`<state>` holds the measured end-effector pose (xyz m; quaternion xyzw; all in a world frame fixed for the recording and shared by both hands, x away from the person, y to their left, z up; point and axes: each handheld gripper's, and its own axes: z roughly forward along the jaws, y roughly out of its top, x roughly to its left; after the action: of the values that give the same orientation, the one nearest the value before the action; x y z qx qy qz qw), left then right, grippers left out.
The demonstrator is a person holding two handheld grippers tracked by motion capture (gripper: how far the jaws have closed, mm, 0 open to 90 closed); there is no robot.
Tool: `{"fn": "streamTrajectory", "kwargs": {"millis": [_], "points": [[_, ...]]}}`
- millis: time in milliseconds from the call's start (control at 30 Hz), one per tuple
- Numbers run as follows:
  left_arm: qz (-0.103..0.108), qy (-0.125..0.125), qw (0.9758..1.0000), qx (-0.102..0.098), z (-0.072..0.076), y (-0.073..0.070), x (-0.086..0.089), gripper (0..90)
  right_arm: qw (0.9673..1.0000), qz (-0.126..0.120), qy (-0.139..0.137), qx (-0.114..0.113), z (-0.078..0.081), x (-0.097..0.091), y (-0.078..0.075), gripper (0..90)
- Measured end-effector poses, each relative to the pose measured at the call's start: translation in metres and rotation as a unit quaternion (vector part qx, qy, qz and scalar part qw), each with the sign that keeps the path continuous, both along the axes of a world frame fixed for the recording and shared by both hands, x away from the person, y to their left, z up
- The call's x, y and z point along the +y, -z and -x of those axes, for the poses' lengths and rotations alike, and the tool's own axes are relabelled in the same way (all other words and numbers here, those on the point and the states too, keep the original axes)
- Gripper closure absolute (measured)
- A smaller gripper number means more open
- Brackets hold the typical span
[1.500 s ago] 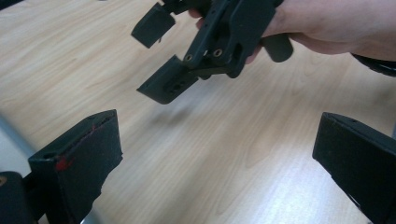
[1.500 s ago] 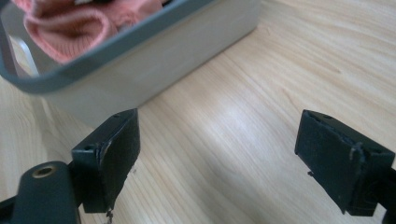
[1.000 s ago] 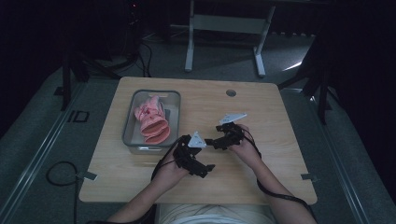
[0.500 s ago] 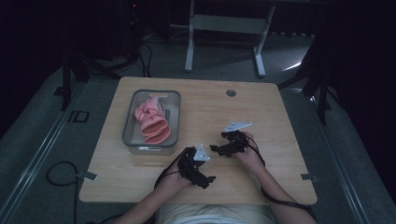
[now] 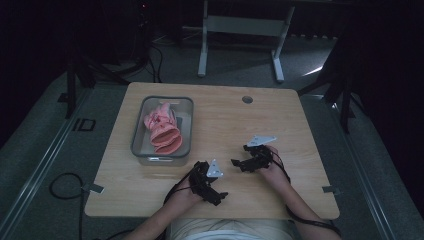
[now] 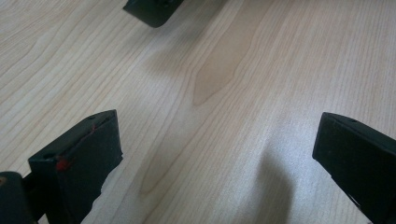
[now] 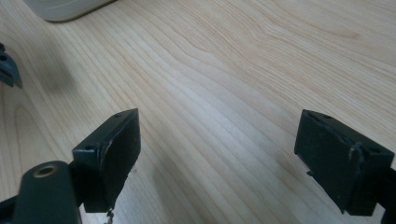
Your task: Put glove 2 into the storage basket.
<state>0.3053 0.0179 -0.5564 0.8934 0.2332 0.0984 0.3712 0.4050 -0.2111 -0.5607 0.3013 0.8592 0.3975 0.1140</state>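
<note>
Grey tray (image 5: 136, 148) sitting on the left half of the table (image 5: 280, 120), long side running away from the person. Inside it, a pink crumpled thing (image 5: 162, 129), cloth or glove, hard to tell which, lying toward the tray's left and middle, reaching the near end. Round hole (image 5: 247, 99) in the tabletop near the far edge, well apart from everything. Left tongs (image 5: 219, 195) low over bare wood near the table's front edge, just right of the tray's near corner, jaws spread wide, nothing between them but wood grain. Right tongs (image 5: 239, 163) a little farther in and to the right, pointing left toward the tray, likewise gaping and empty. In the right gripper view, a pale corner of the tray (image 7: 65, 8) up at top left, bare wood in between. Nothing lying between either tongs and the tray.
</note>
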Motion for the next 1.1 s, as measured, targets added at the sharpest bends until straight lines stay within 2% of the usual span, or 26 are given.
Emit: {"fn": "streamTrajectory", "kwargs": {"millis": [533,700,867,1100], "points": [[0.005,0.003,0.9999,-0.014,0.004,0.006,0.004,1.0,0.9996,-0.016,0.020,-0.013,0.009,-0.025,0.001,14.0],[-0.003,0.004,0.9999,-0.016,0.005,0.008,0.006,1.0,0.9993,-0.021,0.027,-0.014,0.010,-0.032,0.001,13.9],[-0.002,0.002,0.9997,-0.024,0.008,0.009,0.006,1.0,0.9990,-0.024,0.033,-0.019,0.009,-0.036,0.001,13.9],[0.003,-0.002,0.9997,-0.025,0.007,0.010,0.007,1.0,0.9987,-0.028,0.036,-0.020,0.009,-0.038,0.001,13.8]]}}
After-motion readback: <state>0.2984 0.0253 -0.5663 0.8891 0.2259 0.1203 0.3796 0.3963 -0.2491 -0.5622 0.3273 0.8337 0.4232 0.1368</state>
